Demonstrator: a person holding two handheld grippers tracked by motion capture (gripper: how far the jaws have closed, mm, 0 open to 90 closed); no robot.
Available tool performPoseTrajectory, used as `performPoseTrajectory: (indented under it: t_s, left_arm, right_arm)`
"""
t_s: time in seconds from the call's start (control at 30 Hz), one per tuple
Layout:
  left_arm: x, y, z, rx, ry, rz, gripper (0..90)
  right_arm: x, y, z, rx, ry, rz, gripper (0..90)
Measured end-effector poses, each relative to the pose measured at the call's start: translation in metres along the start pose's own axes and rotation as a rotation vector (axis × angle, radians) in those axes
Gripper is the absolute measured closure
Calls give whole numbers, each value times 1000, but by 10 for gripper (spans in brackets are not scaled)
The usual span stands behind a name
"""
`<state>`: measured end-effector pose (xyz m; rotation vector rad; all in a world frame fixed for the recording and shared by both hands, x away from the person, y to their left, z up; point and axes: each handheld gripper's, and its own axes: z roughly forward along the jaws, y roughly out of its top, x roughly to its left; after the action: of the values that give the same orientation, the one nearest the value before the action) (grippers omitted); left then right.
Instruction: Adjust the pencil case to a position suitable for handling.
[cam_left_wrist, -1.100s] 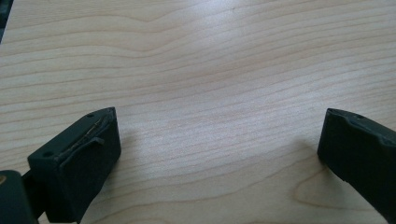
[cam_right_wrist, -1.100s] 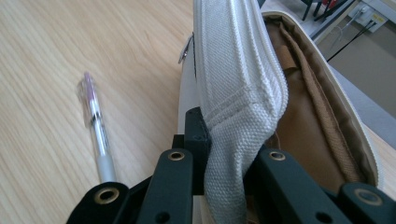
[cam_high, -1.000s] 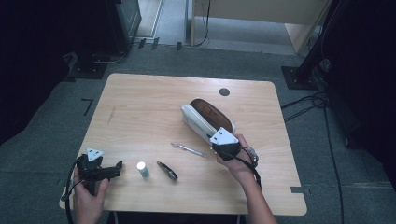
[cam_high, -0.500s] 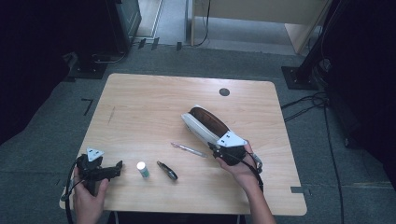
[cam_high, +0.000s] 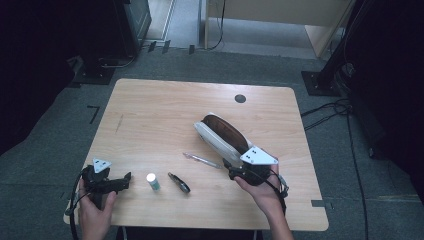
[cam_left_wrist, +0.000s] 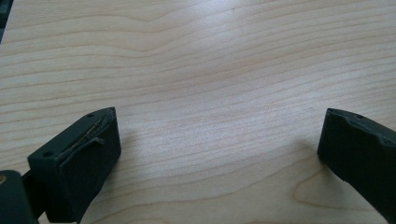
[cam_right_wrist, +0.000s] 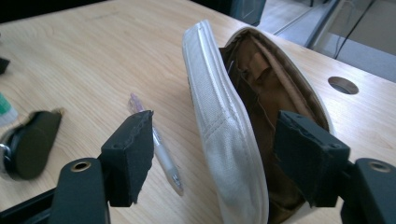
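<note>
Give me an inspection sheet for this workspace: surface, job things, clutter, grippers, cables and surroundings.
Surface: wooden table, round hole near the far edge.
Job things: white pouch open, brown lining showing; pen beside it.
Clutter: small tube and dark key fob near the front edge.
Grippers: left gripper open over bare wood; right gripper has just been opening, the pouch's end between its jaws.
Cables: on the floor at right.
Surroundings: grey carpet, dark stands.
</note>
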<state>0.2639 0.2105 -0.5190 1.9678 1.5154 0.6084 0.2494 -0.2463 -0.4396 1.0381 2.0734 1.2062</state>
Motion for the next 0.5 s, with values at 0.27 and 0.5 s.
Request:
performPoseTrajectory:
  t_s: [0.27, 0.5]
  left_arm:
    - [0, 0, 0, 0, 0, 0, 0]
    - [0, 0, 0, 0, 0, 0, 0]
  right_arm:
    - [17, -8, -14, -26, -16, 44, 319]
    - [32, -8, -19, -34, 57, 100, 384]
